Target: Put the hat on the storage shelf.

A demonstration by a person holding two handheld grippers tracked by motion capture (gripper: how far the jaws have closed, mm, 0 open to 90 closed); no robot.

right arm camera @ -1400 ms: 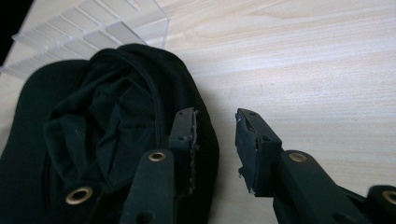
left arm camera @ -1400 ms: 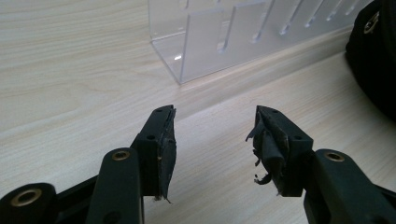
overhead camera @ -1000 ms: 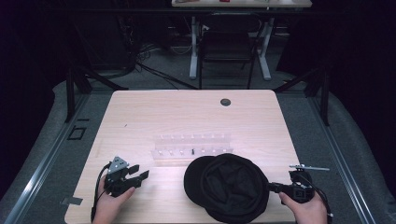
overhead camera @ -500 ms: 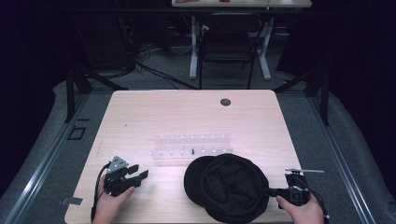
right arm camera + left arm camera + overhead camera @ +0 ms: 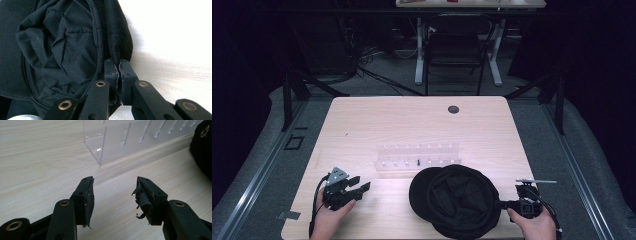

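A black fabric cap lies inside-up on the near part of the wooden table, its lining showing. My right gripper sits at the cap's right edge. Its jaws have just been closing and now pinch the cap's rim between their pads. My left gripper rests at the near left of the table, jaws open with nothing between them, pointing toward the clear rack.
A clear acrylic rack with slots and one small dark screw stands at mid-table, just beyond the cap; its corner is close ahead of my left gripper. A dark round grommet sits at the far middle. The table's front edge lies under both hands.
The right gripper's jaws have closed on the cap's right rim. Both hands stayed where they were, and the cap has not shifted.
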